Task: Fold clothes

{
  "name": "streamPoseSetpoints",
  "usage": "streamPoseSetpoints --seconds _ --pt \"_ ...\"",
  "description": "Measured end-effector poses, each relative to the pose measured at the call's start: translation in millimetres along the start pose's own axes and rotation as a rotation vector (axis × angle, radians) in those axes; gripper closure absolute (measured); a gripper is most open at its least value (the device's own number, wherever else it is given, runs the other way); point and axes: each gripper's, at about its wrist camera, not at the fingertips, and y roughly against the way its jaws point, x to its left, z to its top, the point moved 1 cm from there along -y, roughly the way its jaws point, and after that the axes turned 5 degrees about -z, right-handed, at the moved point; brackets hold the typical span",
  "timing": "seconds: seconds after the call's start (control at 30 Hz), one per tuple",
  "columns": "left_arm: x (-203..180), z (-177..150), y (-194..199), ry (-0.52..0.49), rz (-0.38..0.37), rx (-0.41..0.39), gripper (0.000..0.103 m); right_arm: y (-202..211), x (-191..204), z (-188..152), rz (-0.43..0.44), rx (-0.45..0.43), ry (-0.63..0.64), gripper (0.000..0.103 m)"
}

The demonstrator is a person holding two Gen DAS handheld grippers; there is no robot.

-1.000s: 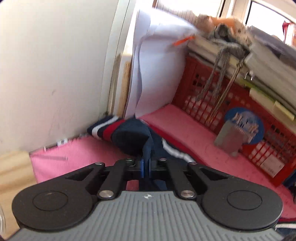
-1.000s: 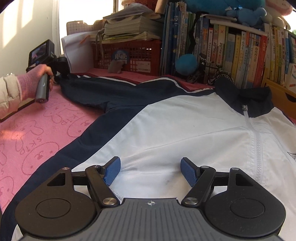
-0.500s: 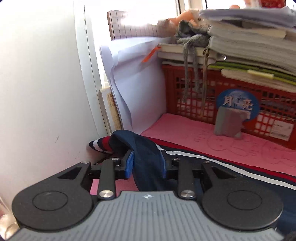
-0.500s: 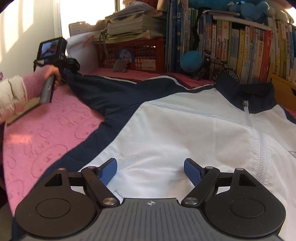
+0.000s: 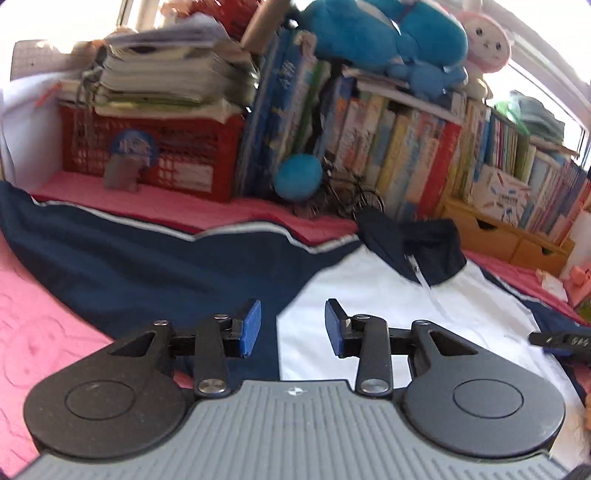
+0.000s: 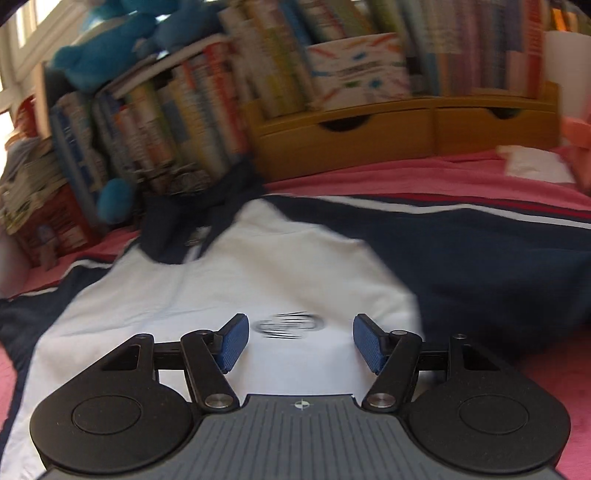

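Now both tongs, left (image 5: pixel 292 326) opening and right (image 6: pixel 300 343) closing, tilt down, gaping emptily over the jacket (image 5: pixel 369 295).

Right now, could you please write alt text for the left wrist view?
The left gripper, jaws open and empty, hovers over a navy and white jacket spread on a pink mat, with crowded bookshelves behind.

A long row of books (image 5: pixel 424 147) is standing along the back of the pink-covered bench (image 5: pixel 44 332). Left of the books, a red crate (image 5: pixel 155 158) is carrying a stack of papers (image 5: pixel 166 85). Blue plush toys (image 5: pixel 388 33) are lying on top of the books. Below their right end, yellow wooden drawers (image 5: pixel 502 236) are sitting. Daylight is pouring in through windows (image 5: pixel 535 77) behind the books.
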Motion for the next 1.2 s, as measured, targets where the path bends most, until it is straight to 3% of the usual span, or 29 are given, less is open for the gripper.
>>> streamPoseSetpoints --seconds 0.13,0.2,0.3,0.43,0.57,0.67,0.77,0.83,0.87,0.9,0.97,1.03,1.07,1.13,1.2 --pt "-25.6 -29.6 -25.5 -0.033 0.047 0.074 0.067 57.3 -99.6 -2.0 -0.037 -0.094 -0.161 0.04" --pt "-35.8 -37.5 -26.7 -0.075 0.09 0.059 0.064 89.4 -147.0 -6.5 -0.167 -0.195 -0.25 0.034" --pt "-45.6 -41.6 -26.7 -0.111 0.117 0.065 0.054 107.4 -198.2 -12.5 -0.357 -0.27 -0.351 0.027" --pt "-48.4 -42.5 -29.8 -0.133 0.109 0.076 0.044 94.4 -243.0 -15.7 -0.468 -0.263 -0.447 0.025" --pt "-54.1 -43.9 -31.9 -0.16 0.103 0.089 0.031 66.8 -257.1 -12.0 -0.481 -0.217 -0.486 0.025" --pt "-53.9 -44.2 -32.3 -0.159 0.09 0.094 0.026 51.8 -258.5 -6.9 -0.495 -0.212 -0.471 0.016" --pt "-56.2 -44.4 -33.1 -0.171 0.089 0.1 0.022 41.2 -260.6 0.0 -0.492 -0.216 -0.447 0.0" --pt "-55.7 -44.2 -32.9 -0.169 0.085 0.101 0.021 35.6 -265.7 6.6 -0.478 -0.217 -0.445 0.001" --pt "-55.6 -44.1 -32.9 -0.169 0.082 0.102 0.02 33.3 -267.3 10.1 -0.494 -0.212 -0.429 0.017" --pt "-55.6 -44.0 -33.0 -0.17 0.08 0.104 0.018 31.1 -268.9 13.6 -0.51 -0.208 -0.412 0.045" --pt "-56.0 -44.2 -33.4 -0.173 0.078 0.106 0.017 28.9 -274.9 20.2 -0.545 -0.188 -0.375 0.081" --pt "-56.0 -44.4 -33.7 -0.174 0.073 0.109 0.015 33.5 -285.2 26.9 -0.547 -0.185 -0.336 0.094" --pt "-56.2 -44.5 -33.9 -0.175 0.071 0.11 0.014 38.3 -288.2 31.6 -0.587 -0.203 -0.298 0.095" --pt "-56.3 -44.4 -34.2 -0.178 0.069 0.112 0.013 53.3 -289.6 42.4 -0.695 -0.289 -0.2 0.096" --pt "-55.4 -44.1 -34.3 -0.177 0.065 0.113 0.012 68.6 -297.2 57.9 -0.857 -0.38 -0.134 0.097"
